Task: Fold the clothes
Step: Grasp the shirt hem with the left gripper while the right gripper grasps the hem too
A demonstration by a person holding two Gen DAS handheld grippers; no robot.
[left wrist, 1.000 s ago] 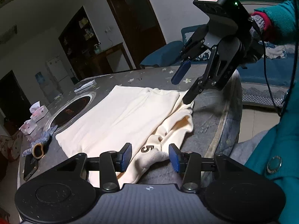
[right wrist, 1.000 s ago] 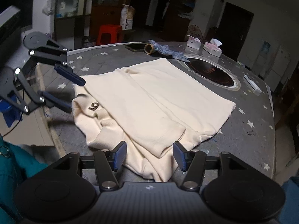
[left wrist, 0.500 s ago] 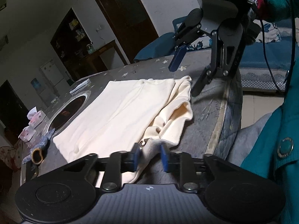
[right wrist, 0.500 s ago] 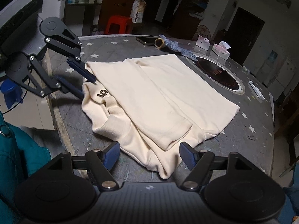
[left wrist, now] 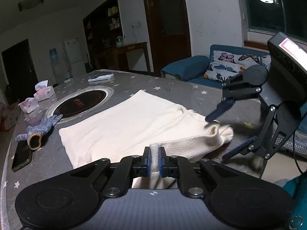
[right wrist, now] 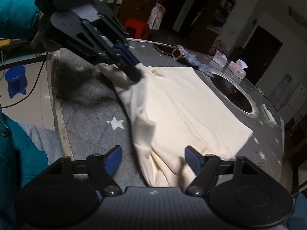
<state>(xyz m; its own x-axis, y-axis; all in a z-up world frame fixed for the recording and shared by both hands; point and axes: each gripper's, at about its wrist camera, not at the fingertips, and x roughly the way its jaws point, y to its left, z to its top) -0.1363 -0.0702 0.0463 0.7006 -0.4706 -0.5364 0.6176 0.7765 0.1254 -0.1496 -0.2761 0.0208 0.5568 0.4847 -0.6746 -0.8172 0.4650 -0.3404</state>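
Since a second ago our left gripper (left wrist: 154,160) has clamped the near edge of the cream top (left wrist: 130,126) and lifted it off the table (left wrist: 172,84). Our right gripper (right wrist: 153,160) hangs spread wide over the bunched corner, holding nothing. Risk: pulling one-handed drags the flat part and wrecks the fold.

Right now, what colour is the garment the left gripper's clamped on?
Cream, plain where visible. The garment shows best in the left wrist view, pinched in the left gripper.
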